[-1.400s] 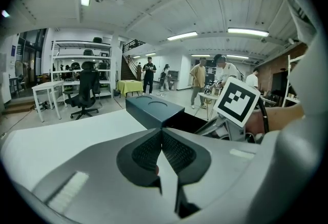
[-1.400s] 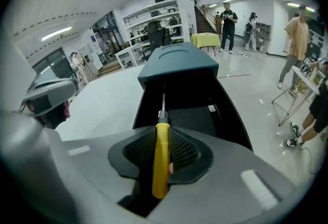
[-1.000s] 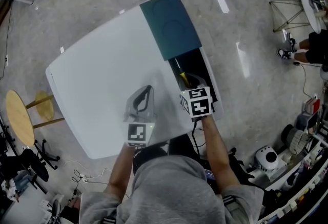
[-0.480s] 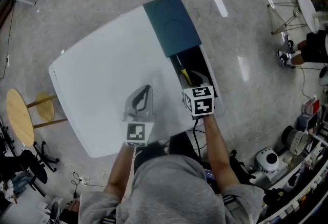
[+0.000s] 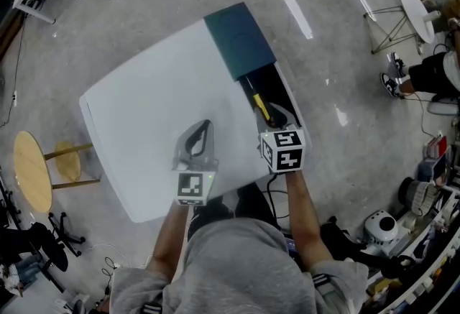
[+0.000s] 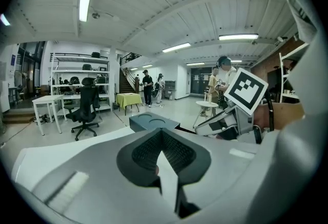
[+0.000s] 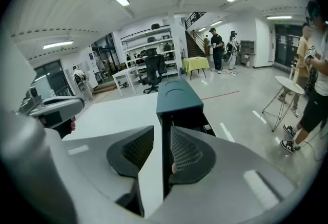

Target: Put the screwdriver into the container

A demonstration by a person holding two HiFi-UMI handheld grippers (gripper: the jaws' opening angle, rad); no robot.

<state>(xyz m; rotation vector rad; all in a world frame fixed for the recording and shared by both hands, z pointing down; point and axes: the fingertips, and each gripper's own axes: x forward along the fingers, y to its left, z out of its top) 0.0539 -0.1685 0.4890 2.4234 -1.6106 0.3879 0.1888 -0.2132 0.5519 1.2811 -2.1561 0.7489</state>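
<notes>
Both empty since the screwdriver [image 5: 260, 107] is lying in the container [image 5: 241, 39], your left gripper [image 6: 161, 131] is pressing its fingers together, your right gripper [image 7: 163, 130] standing spread, just narrowing.

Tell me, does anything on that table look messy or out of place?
Nothing stands out. The screwdriver lies inside the open near half of the dark container at the right edge of the table, and the teal lid sits squarely over the far half. Nothing looks spilled or damaged.

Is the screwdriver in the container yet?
In. The screwdriver lies inside the container, in its uncovered half next to the lid.
</notes>
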